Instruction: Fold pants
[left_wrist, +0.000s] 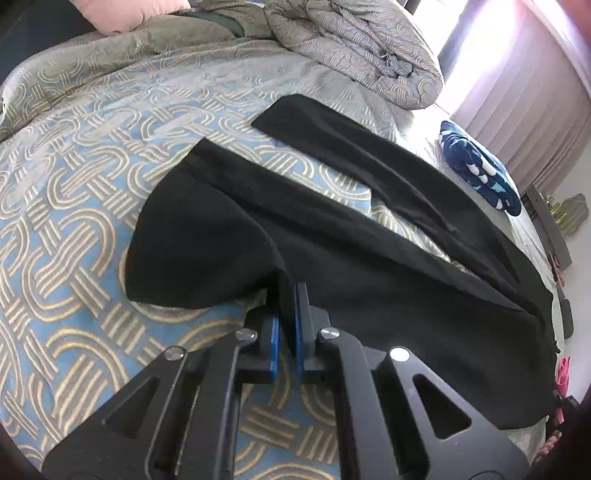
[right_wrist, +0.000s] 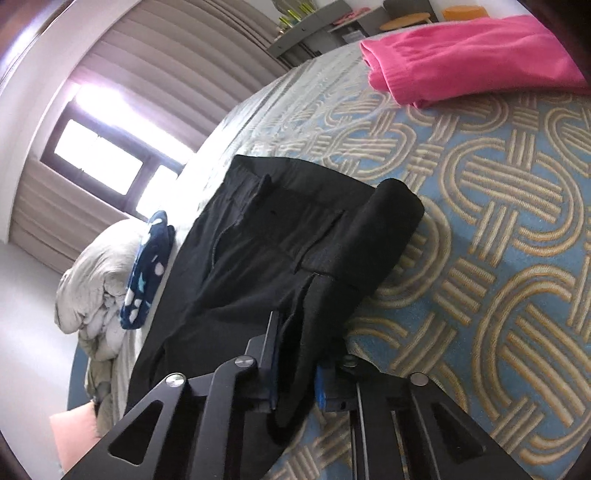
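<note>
A bed (left_wrist: 74, 206) with a blue bedspread patterned in tan interlocking loops carries everything. A bunched grey comforter (left_wrist: 354, 48) is heaped toward the bed's far end in the left wrist view, with a pink pillow (left_wrist: 136, 14) at the far left corner. The black pants (left_wrist: 332, 236) lie spread across the middle of the bed, both legs reaching away from the left gripper (left_wrist: 287, 295) and separated by a wedge of bedspread. The left gripper's fingers (left_wrist: 274, 332) are nearly closed, pinching an edge of the pants so the cloth rises off the bed in a rounded fold just to their left. In the right wrist view the waistband end of the pants (right_wrist: 266, 236) lies ahead, and the right gripper (right_wrist: 295, 339) has its fingers (right_wrist: 271, 347) clamped narrowly on a thick bunch of black cloth, a rolled flap standing up beside them. A folded pink garment (right_wrist: 472, 55) rests near the bed's far edge, well apart from the pants. A navy patterned cloth (right_wrist: 147, 273) lies between the pants and the comforter.
</note>
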